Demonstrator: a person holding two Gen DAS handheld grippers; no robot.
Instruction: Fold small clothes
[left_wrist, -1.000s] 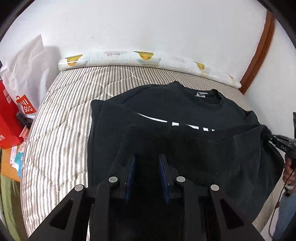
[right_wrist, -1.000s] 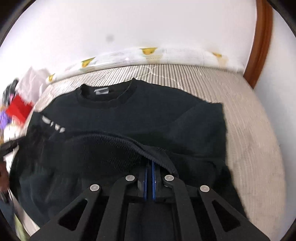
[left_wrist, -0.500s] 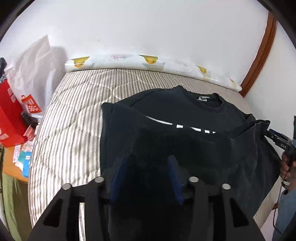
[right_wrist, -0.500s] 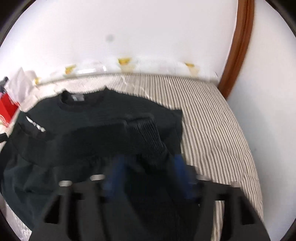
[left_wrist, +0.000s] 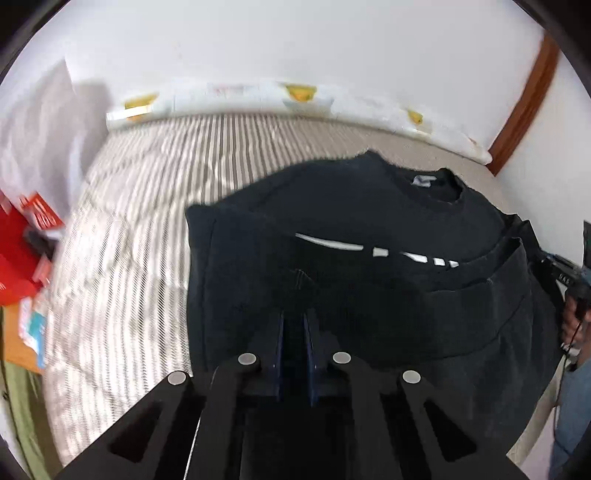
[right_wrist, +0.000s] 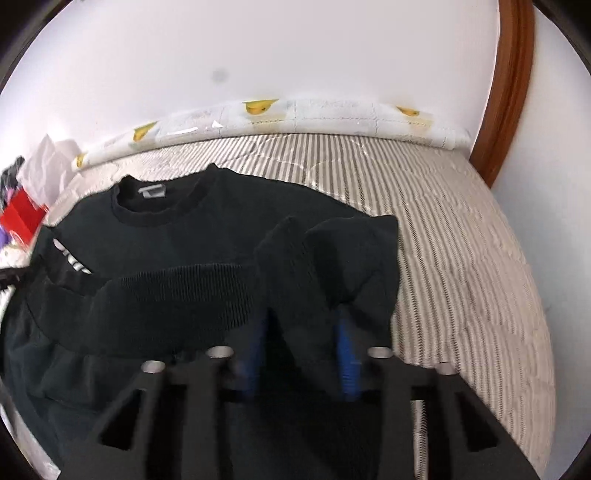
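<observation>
Right wrist: right gripper (right_wrist: 301, 347) has been closing, jaws apart around sweater (right_wrist: 192, 236); left gripper (left_wrist: 294, 338) clamps the hem. Uneven grips could skew the fold.

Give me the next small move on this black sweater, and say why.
Probably finish closing the right tongs on the bunched sleeve of the black sweater: they have just been closing, yet their pads stand apart with cloth between them, while the left tongs are already shut at the near edge. Lifting now would likely leave that side behind.
</observation>
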